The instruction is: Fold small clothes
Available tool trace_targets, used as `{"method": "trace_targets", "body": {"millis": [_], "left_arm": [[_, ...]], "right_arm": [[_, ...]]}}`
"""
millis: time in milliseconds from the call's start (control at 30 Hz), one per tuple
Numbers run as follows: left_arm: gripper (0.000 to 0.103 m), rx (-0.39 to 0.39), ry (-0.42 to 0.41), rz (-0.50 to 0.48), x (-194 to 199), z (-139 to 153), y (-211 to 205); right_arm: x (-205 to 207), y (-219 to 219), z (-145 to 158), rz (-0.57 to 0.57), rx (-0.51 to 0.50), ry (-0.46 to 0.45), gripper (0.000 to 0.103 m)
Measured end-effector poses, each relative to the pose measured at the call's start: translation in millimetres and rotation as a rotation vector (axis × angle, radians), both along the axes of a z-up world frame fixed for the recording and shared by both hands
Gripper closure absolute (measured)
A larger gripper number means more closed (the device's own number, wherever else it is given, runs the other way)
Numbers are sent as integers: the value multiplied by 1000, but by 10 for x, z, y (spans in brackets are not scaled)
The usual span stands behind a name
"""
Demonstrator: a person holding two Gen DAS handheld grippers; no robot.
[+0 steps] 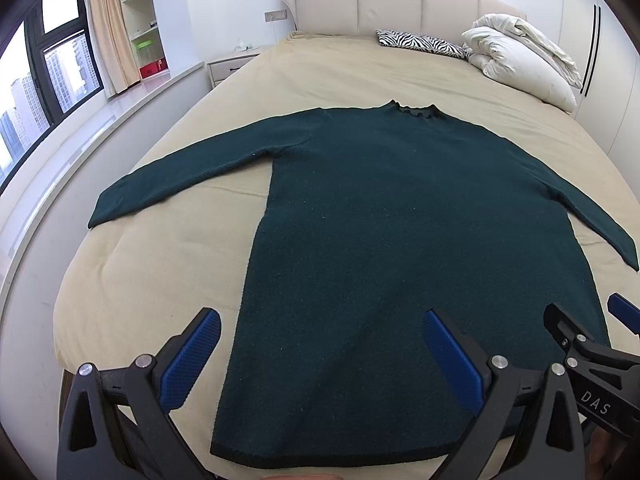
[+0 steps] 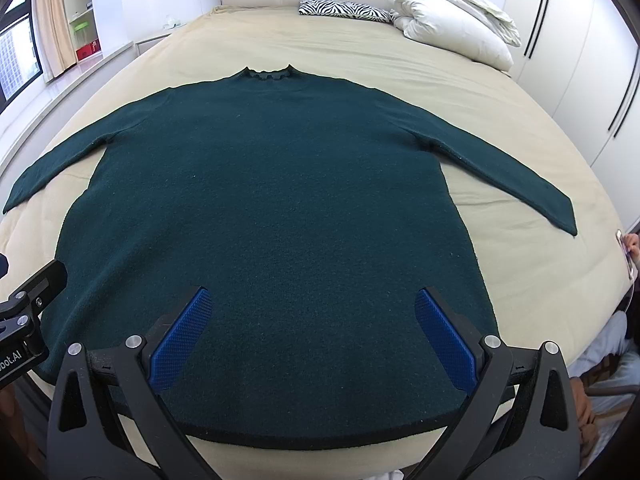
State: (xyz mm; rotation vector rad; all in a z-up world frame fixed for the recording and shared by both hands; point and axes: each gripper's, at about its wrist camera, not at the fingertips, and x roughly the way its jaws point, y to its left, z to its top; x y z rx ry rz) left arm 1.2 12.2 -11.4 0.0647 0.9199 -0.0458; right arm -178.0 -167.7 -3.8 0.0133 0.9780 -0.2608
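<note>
A dark green long-sleeved sweater (image 1: 400, 240) (image 2: 272, 208) lies flat on the beige bed, collar toward the headboard, both sleeves spread out sideways. My left gripper (image 1: 322, 330) hovers open above the hem's left part, blue pads wide apart, nothing between them. My right gripper (image 2: 312, 312) is open above the hem's middle, holding nothing. The right gripper (image 1: 584, 320) shows at the right edge of the left wrist view. The left gripper (image 2: 28, 292) shows at the left edge of the right wrist view.
The beige bed (image 1: 168, 264) (image 2: 532, 272) carries a zebra-print cushion (image 1: 420, 42) (image 2: 344, 10) and a bundled white duvet (image 1: 520, 56) (image 2: 456, 16) near the headboard. A window ledge and nightstand (image 1: 232, 66) are left, white wardrobes (image 2: 580, 60) right. A person's hand (image 2: 630, 244) is at the bed's right edge.
</note>
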Motion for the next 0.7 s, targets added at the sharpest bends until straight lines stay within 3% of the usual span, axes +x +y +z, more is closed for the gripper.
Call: {"method": "trace_targets", "body": {"millis": [700], "left_arm": [[0,2,10,7,27,-52,25]], "right_arm": [[27,-9,-60,-4,17,9,0]]}}
